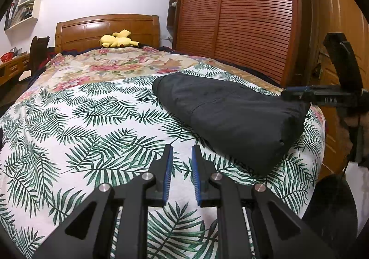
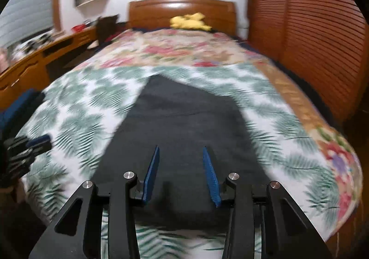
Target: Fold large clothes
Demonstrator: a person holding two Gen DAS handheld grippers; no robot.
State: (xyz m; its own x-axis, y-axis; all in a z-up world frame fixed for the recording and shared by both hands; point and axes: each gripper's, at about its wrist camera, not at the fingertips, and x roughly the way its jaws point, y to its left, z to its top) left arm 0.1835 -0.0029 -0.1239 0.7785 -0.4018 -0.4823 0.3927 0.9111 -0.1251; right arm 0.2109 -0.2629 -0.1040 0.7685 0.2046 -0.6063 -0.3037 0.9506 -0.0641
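A dark grey folded garment [image 1: 233,116] lies on the palm-leaf sheet [image 1: 92,125] of the bed, right of centre. My left gripper [image 1: 182,150] is open and empty, hovering over the sheet just left of the garment's near corner. My right gripper [image 2: 181,150] is open and empty, held over the near part of the same garment [image 2: 182,116]; that view is motion-blurred. The right gripper also shows in the left wrist view [image 1: 297,93] at the garment's far right edge. The left gripper shows blurred at the left edge of the right wrist view [image 2: 34,143].
A floral quilt [image 1: 110,63] covers the far half of the bed, with a yellow plush toy [image 1: 117,40] by the wooden headboard [image 1: 106,26]. A louvred wooden wardrobe [image 1: 242,17] stands along the right. A desk [image 2: 41,56] and wall shelves [image 1: 25,7] are at left.
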